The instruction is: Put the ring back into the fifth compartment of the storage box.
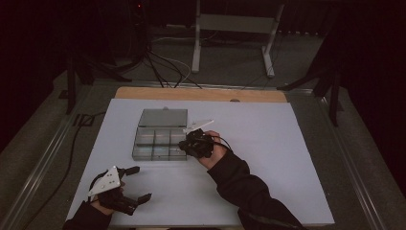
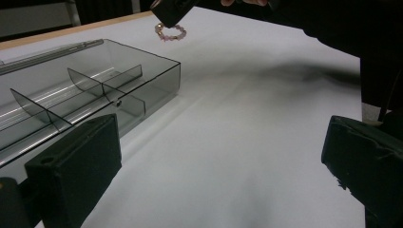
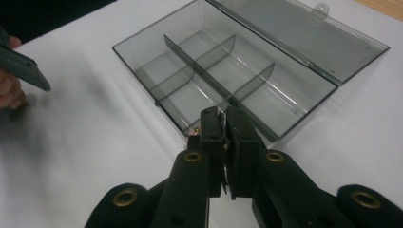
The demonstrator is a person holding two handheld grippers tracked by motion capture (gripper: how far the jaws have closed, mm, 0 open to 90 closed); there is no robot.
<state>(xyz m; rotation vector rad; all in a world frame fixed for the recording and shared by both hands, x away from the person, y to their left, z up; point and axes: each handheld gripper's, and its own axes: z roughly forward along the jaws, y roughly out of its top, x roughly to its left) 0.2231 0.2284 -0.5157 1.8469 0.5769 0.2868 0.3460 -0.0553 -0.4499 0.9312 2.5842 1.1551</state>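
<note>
Seen from above, a white counter (image 1: 268, 158) carries a clear grey compartment box (image 1: 159, 143) with its lid (image 1: 163, 117) folded open behind it. The right tool (image 1: 184, 143) is held by a hand in a dark sleeve just at the box's right edge. In the right gripper view its two black jaws stand pressed together, their tips (image 3: 224, 123) hanging over the near wall of the box (image 3: 223, 71); a small gold-coloured speck shows at the left jaw's tip.

In the left gripper view, the right tool (image 2: 170, 10) appears at the top edge, and a bracelet of pale pink and brownish beads (image 2: 170, 32) hangs directly beneath it, apart from the box and close over the counter (image 2: 247, 142). Whether the beads rest on the white surface or hang clear of it cannot be told. The jaws are clamped on the bracelet's upper part.

The left tool (image 1: 141, 183) sits at the counter's near left corner, well apart from the box, with its grey three-cornered plate on top. Its jaws stand wide apart, one at each lower corner of its own view, with nothing between them.

The box's inner dividers (image 3: 199, 57) mark off several compartments, all bare.
</note>
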